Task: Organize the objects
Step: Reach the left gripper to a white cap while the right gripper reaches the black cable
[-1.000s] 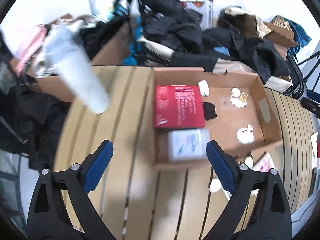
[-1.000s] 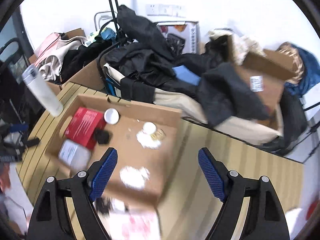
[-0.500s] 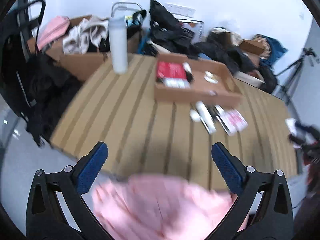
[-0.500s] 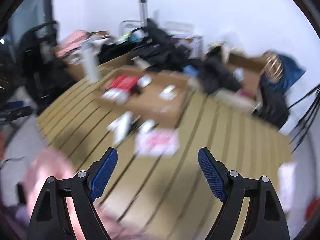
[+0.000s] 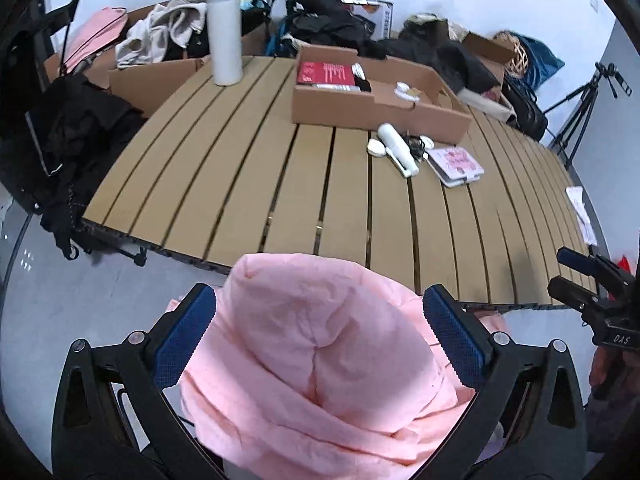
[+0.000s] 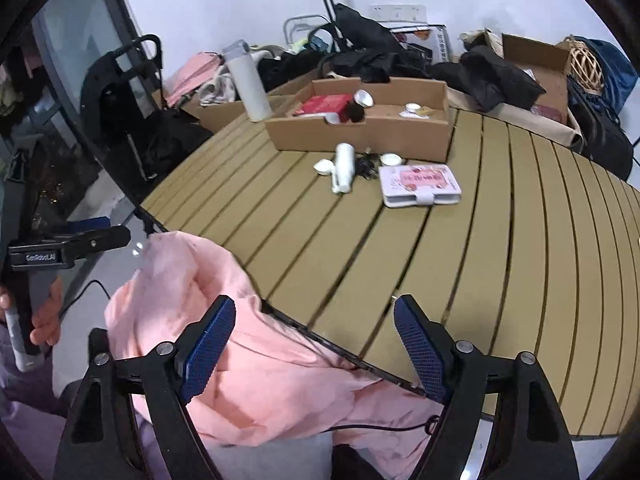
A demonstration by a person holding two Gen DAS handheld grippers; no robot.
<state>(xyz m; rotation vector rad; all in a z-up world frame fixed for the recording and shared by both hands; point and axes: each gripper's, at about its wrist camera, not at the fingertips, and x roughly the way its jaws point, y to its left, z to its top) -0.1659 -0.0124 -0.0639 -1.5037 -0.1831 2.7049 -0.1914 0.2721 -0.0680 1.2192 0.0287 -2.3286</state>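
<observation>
A shallow cardboard box (image 5: 380, 110) (image 6: 360, 134) sits at the far side of the slatted wooden table (image 5: 280, 184) (image 6: 500, 240). It holds a red box (image 5: 325, 74) (image 6: 326, 104) and small white items. In front of it lie a white tube (image 5: 396, 148) (image 6: 344, 166), a small black tangle and a pink-and-white case (image 5: 454, 162) (image 6: 420, 184). A tall white bottle (image 5: 225, 34) (image 6: 248, 80) stands at the far left. My left gripper (image 5: 320, 340) is open, pulled back off the table over a pink garment (image 5: 320, 372) (image 6: 248, 364). My right gripper (image 6: 312, 348) is open at the table's near edge.
Dark clothes, bags and cardboard boxes (image 5: 400, 40) (image 6: 480, 68) pile up behind the table. A black trolley (image 6: 120, 92) stands at the left. A tripod (image 5: 584, 100) stands at the right. Papers (image 5: 580, 212) lie at the table's right edge.
Both grippers have drawn far back from the cardboard box to the table's near edge. The pink garment has come into view beneath them. Both stayed open.
</observation>
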